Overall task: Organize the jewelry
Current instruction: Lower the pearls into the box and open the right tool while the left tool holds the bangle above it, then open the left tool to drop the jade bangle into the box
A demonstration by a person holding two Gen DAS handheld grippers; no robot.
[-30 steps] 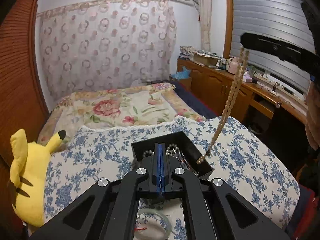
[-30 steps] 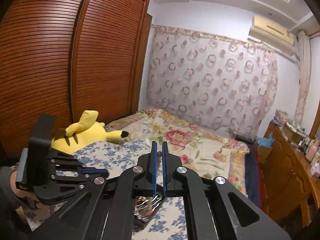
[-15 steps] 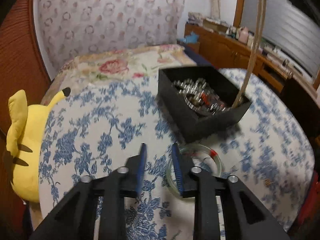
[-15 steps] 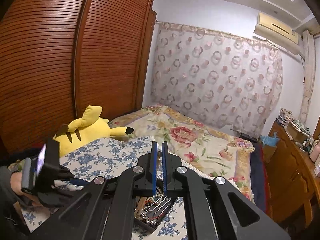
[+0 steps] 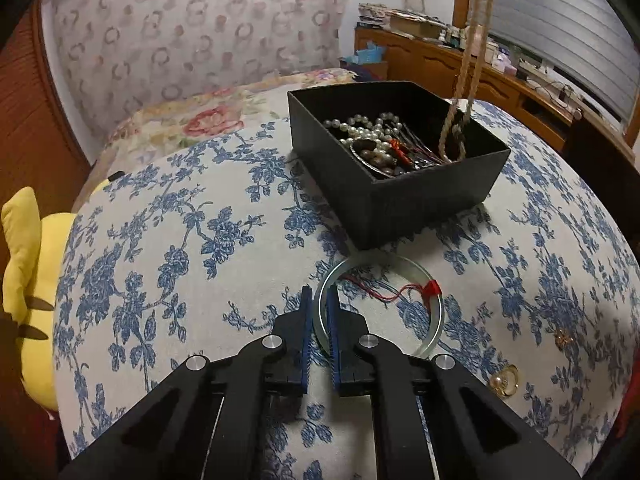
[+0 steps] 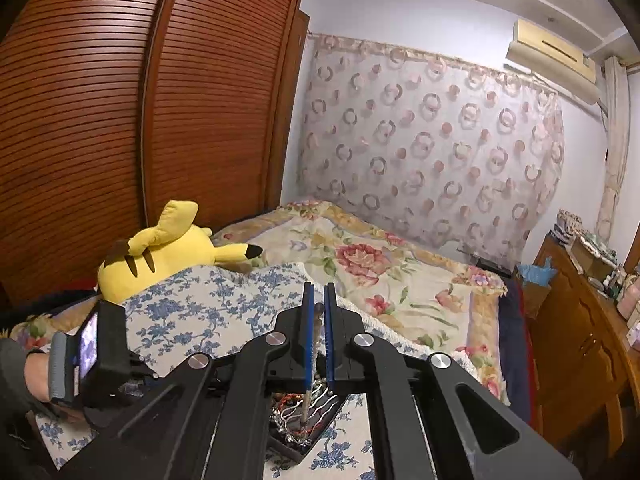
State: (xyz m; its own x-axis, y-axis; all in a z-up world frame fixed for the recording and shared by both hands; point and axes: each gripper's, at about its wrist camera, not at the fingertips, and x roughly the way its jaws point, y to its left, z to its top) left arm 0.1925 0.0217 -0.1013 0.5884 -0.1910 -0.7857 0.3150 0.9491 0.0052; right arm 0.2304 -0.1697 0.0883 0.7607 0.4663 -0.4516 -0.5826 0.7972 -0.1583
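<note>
A black box (image 5: 412, 196) full of pearls and beads stands on the blue-flowered cloth (image 5: 180, 248). My left gripper (image 5: 318, 304) is shut on the left rim of a pale green bangle (image 5: 434, 320) with a red thread, which lies in front of the box. My right gripper (image 6: 319, 304) is shut on a long beige bead necklace (image 5: 466, 80) and holds it high, its lower end hanging into the box. The box also shows below that gripper in the right wrist view (image 6: 304, 424).
A gold ring with a pearl (image 5: 505, 380) and a small gold piece (image 5: 563, 336) lie on the cloth at the right. A yellow plush toy (image 5: 24, 280) sits at the left edge. A wooden sideboard (image 5: 500, 80) stands behind, right.
My left gripper has dropped to the cloth, opened, and closed on the bangle's rim. My right gripper has lowered the necklace's end deeper into the box.
</note>
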